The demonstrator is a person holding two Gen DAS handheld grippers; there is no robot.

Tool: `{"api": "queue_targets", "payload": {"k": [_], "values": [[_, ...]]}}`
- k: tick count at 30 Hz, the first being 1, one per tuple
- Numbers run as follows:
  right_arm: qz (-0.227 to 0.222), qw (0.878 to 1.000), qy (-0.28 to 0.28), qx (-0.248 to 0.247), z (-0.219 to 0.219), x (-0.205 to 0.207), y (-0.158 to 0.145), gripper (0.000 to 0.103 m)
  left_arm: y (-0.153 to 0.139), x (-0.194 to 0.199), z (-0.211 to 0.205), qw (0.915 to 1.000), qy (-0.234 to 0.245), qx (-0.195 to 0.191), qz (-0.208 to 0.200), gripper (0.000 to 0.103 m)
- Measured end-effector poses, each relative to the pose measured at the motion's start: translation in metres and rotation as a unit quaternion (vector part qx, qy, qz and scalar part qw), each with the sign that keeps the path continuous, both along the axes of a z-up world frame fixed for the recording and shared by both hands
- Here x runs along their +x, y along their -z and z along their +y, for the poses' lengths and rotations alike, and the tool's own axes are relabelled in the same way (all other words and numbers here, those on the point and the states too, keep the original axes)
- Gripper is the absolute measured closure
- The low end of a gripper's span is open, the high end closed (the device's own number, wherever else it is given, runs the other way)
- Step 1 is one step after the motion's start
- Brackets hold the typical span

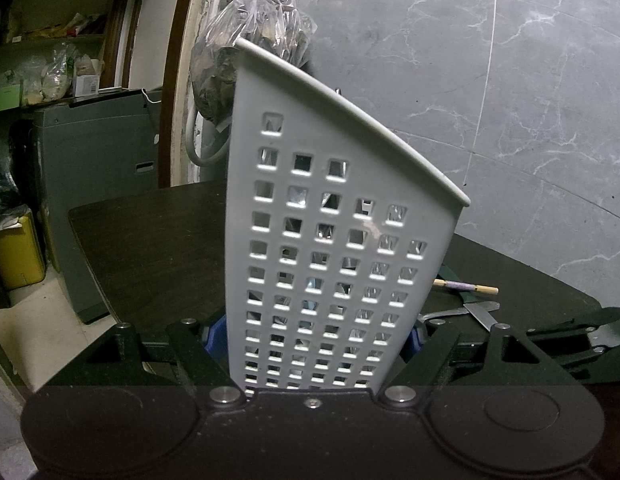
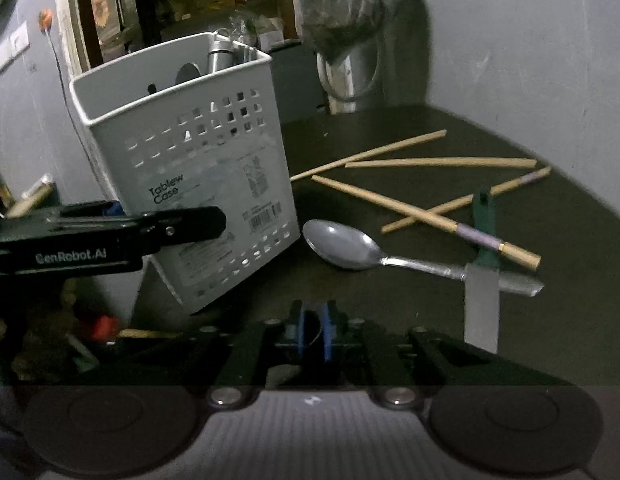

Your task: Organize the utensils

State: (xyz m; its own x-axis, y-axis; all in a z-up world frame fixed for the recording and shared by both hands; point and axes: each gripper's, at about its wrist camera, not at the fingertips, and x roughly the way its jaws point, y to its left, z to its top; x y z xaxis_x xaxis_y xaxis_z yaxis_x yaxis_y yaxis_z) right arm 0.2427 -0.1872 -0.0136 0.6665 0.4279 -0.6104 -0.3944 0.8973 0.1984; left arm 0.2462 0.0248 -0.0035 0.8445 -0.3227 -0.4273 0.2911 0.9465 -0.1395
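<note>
A white perforated utensil caddy (image 1: 329,216) stands tilted on the dark table (image 1: 150,248), and my left gripper (image 1: 313,340) is shut on its lower part, blue pads on both sides. The right wrist view shows the caddy (image 2: 198,168) with metal utensils (image 2: 222,56) inside and a left finger (image 2: 190,222) against its wall. A steel spoon (image 2: 341,246), a green-handled knife (image 2: 481,300) and several chopsticks (image 2: 429,216) lie loose to the right. The blue pads of my right gripper (image 2: 313,332) stand close together near the caddy's base. The narrow gap between them is dark, so I cannot see whether anything is in it.
A plastic bag (image 2: 341,12) hangs on the grey wall behind the table. A red object (image 2: 104,326) and one chopstick (image 2: 150,334) lie low on the left. Past the table's left edge stand a grey box (image 1: 98,200) and a yellow container (image 1: 18,248).
</note>
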Motion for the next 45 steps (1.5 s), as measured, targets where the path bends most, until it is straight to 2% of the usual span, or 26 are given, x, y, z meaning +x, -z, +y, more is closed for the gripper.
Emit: {"api": "queue_targets", "payload": {"k": [2,4,5,8,10,11,13,19,26,35,39,45], "values": [[0.004,1.0,-0.018,0.0,-0.004,0.0,-0.001,0.076,0.0,0.0,0.0,1.0,-0.001,0.0,0.0,0.024],[0.007,0.999,-0.053,0.001,-0.007,0.0,-0.002,0.057,0.0,0.0,0.0,1.0,-0.001,0.0,0.0,0.024],[0.007,0.997,-0.074,-0.003,-0.008,0.0,-0.002,0.055,0.0,0.0,0.0,1.0,-0.001,0.0,0.0,0.024],[-0.012,0.99,-0.13,-0.052,-0.001,0.001,-0.004,0.056,-0.001,-0.001,-0.001,1.0,-0.003,-0.001,0.001,0.024],[-0.021,0.983,-0.16,-0.088,0.007,0.004,-0.006,0.061,-0.001,-0.001,-0.001,1.0,-0.005,-0.001,0.002,0.024],[-0.018,0.98,-0.174,-0.094,0.009,0.008,-0.007,0.063,-0.001,-0.001,-0.002,1.0,-0.005,0.0,0.002,0.024],[-0.01,0.977,-0.187,-0.1,0.012,0.014,-0.01,0.073,-0.001,-0.001,-0.002,1.0,-0.005,0.0,0.002,0.024],[-0.005,0.966,-0.225,-0.125,0.016,0.013,-0.013,0.075,-0.001,-0.001,-0.002,1.0,-0.005,0.0,0.002,0.024],[-0.012,0.965,-0.219,-0.144,0.008,-0.007,-0.016,0.076,-0.002,0.0,-0.001,1.0,-0.005,-0.001,0.003,0.024],[-0.008,0.967,-0.213,-0.139,-0.011,-0.024,-0.019,0.078,-0.001,0.001,-0.001,0.9999,-0.009,-0.004,0.005,0.024],[0.008,0.971,-0.194,-0.139,-0.017,-0.033,-0.021,0.078,-0.001,0.001,-0.001,0.9999,-0.008,-0.005,0.005,0.024],[0.04,0.978,-0.175,-0.107,-0.032,-0.042,-0.022,0.083,-0.001,0.001,0.0,0.9999,-0.009,-0.007,0.007,0.024]]}}
